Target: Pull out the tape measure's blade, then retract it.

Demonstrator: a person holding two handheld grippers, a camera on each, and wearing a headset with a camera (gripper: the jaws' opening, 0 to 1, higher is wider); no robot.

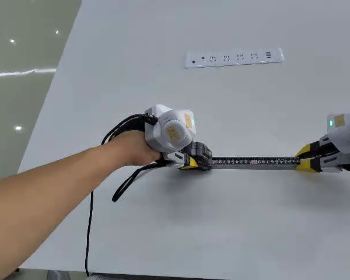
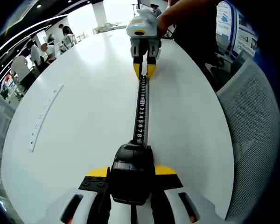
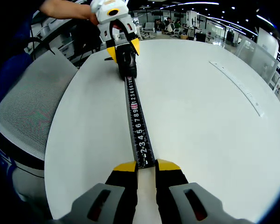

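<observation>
Left tongs (image 1: 189, 159) on case (image 1: 202, 156), blade (image 1: 254, 161) pointing right

Blade (image 1: 254, 161) lies on table (image 1: 221, 227) between left gripper (image 1: 189, 158) and right gripper (image 1: 304, 158); power strip (image 1: 234, 58) behind.

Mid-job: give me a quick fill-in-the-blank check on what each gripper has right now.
The left gripper is shut on the tape measure's black ____. The right gripper pinches the blade at its free ____. The blade is ____, not retracted. The power strip is touched by ____ gripper.
Missing: case; end; extended; neither.
</observation>
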